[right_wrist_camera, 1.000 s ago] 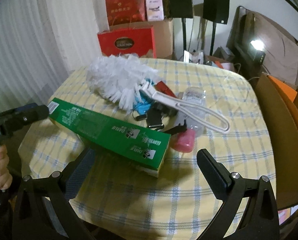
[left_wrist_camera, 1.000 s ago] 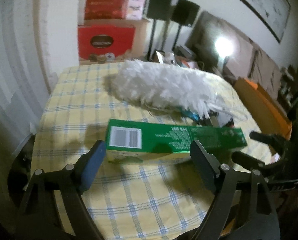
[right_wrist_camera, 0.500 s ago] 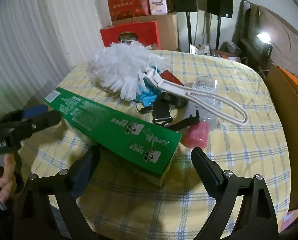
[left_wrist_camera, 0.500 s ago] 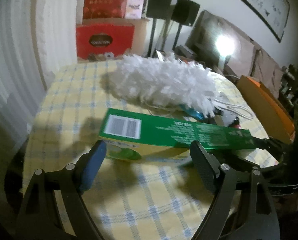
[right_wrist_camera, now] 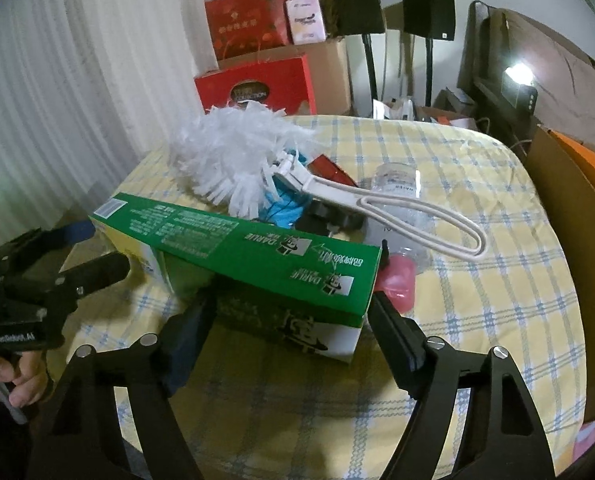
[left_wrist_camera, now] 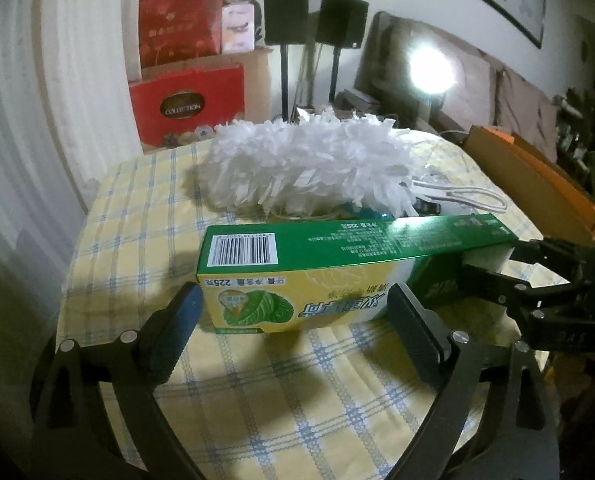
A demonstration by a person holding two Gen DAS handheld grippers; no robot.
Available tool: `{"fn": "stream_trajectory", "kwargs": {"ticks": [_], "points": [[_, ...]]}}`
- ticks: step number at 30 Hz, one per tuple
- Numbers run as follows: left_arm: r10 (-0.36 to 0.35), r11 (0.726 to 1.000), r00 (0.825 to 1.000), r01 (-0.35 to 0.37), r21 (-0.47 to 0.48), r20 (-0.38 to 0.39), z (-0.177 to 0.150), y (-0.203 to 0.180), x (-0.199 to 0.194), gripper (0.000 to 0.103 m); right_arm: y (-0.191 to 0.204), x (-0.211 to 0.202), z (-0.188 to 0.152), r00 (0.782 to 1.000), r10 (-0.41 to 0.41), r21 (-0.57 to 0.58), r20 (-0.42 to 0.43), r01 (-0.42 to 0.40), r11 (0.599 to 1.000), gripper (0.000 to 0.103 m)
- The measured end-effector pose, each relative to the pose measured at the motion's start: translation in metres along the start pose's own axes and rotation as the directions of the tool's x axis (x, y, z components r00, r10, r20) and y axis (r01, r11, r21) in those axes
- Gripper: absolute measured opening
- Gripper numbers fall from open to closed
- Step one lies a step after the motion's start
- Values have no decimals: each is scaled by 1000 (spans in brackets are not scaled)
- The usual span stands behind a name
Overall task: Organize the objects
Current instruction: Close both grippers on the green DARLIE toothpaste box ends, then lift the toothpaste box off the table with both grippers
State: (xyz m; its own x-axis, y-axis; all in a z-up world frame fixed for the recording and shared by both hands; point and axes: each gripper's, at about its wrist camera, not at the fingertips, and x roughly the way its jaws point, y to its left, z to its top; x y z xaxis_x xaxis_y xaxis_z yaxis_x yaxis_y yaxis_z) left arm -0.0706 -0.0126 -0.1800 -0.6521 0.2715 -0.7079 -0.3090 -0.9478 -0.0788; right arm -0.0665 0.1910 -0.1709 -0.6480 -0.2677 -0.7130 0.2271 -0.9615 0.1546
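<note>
A long green and yellow toothpaste box stands on its long edge on the checked tablecloth, close in front of both grippers. My left gripper is at the barcode end, its jaws opening. One finger is past the box end and the other is in front of the yellow face. My right gripper is at the other end of the box, its jaws closing around that corner. I see no pad pressing on the box. Each wrist view shows the other gripper: the right gripper and the left gripper.
Behind the box lies a white fluffy duster with a looped handle, over a blue item, a black clip and a red item. A clear jar and a pink item sit to the right. An orange-brown board borders the table's right side.
The box has tipped from lying flat up onto its edge and now fills more of both views. The right jaws have narrowed around its end, and both grippers sit closer to it.
</note>
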Motion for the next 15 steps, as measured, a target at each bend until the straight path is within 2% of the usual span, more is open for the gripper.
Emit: {"fn": "stream_trajectory", "kwargs": {"ticks": [7,15], "points": [[-75,994,997,74,-78,-11,1,13,2,92,4,0,-1,1000,-27,-33,12,28,999,79],[-2,1000,1000,2,6,-11,-3,7,7,91,1,2,-3,1000,-9,-27,0,9,1000,76]]}}
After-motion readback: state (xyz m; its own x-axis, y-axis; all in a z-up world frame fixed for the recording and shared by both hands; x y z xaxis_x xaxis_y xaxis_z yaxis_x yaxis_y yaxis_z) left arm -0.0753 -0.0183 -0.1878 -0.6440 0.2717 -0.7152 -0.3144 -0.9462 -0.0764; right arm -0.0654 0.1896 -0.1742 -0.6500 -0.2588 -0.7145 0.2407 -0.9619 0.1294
